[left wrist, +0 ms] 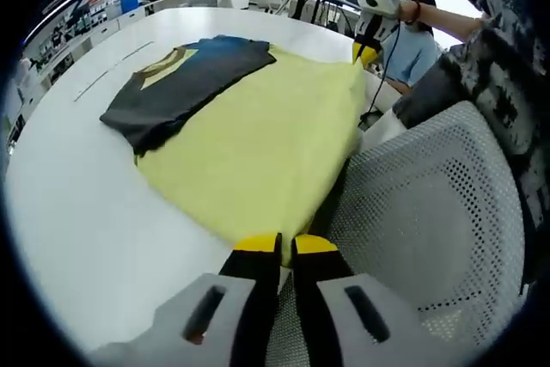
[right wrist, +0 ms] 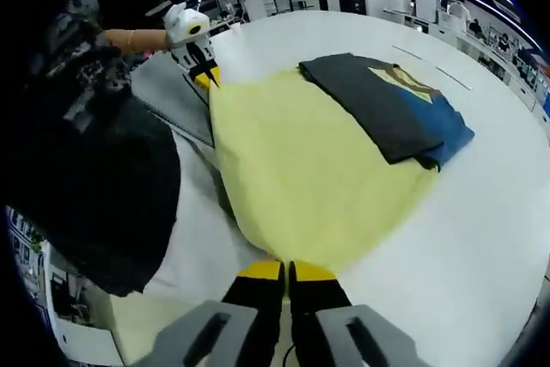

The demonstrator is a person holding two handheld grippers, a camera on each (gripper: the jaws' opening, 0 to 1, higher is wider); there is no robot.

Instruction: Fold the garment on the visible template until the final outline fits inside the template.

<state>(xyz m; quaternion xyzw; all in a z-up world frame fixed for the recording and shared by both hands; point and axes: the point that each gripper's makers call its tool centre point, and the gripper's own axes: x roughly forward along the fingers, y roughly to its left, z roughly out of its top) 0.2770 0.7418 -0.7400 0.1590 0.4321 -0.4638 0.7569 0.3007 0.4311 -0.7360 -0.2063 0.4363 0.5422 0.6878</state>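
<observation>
Garment point(left wrist: 185, 79): one dark grey piece with a blue part and a yellow neckline, folded into a rough rectangle; in the right gripper view point(right wrist: 387, 105) its blue layer sticks out beyond the grey one at one end. It lies on the far part of one pale yellow template point(left wrist: 258, 152), a cloth-like sheet spread flat on the white worktop point(left wrist: 77, 212), with one corner of the garment reaching past the template's edge onto the worktop. A white mesh chair point(left wrist: 430, 212) stands just beside the template's near edge.

There are two claws. The left claw point(left wrist: 286, 244) has its yellow-tipped jaws pressed together on the template's near edge. The right claw point(right wrist: 286, 272) is likewise closed, pinching the template's point(right wrist: 309, 178) other corner. In each view the other claw shows far off at the opposite corner.
</observation>
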